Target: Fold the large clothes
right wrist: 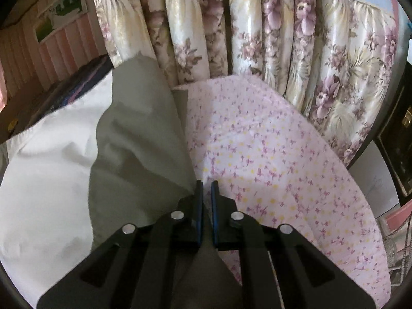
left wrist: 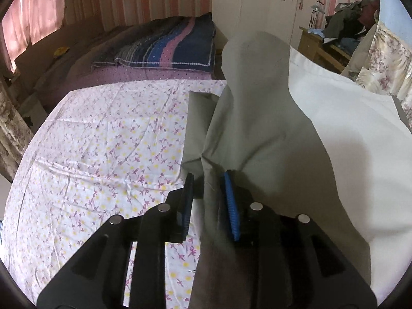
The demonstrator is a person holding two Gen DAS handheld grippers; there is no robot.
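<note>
Floral bedsheet (left wrist: 103, 154), striped blanket (left wrist: 175, 46), wardrobe (left wrist: 267, 7), floral curtains (right wrist: 257, 38).

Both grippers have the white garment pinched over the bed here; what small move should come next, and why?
Probably carry both corners forward and lower them. The left gripper has a bunched fold of the white garment between its pads, the right gripper is shut on its edge, and the cloth billows above the floral bedsheet rather than lying flat.

Seemingly no legible text anywhere
</note>
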